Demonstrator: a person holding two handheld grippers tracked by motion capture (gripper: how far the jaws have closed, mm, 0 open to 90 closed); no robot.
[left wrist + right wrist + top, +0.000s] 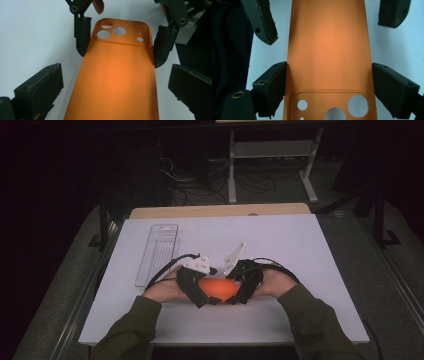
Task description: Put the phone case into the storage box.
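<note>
Forearms in olive sleeves (pixel 131 327) enter from the near edge and meet at the near middle of the table (pixel 300 245), where an orange phone case (pixel 218 289) lies between the two grippers.

Right gripper (pixel 329 85): jaws stand wide and bear on both long edges of the case at its camera-cutout end, holding it across its width. Judged purpose: to pin that end steady.

Left gripper (pixel 112 87): jaws straddle the opposite end, with a gap visible on each side; not gripping. It appears positioned to take the free end.

Case: thin, matte, smooth, rounded corners, raised lip round a cluster of round holes; looks like flexible moulded plastic or silicone.

Jaw pads are black, blocky and worn at the edges. Table surface is flat, plain white.

Clear ribbed plastic tray (pixel 158 254) lies far left, well apart, untouched.
</note>
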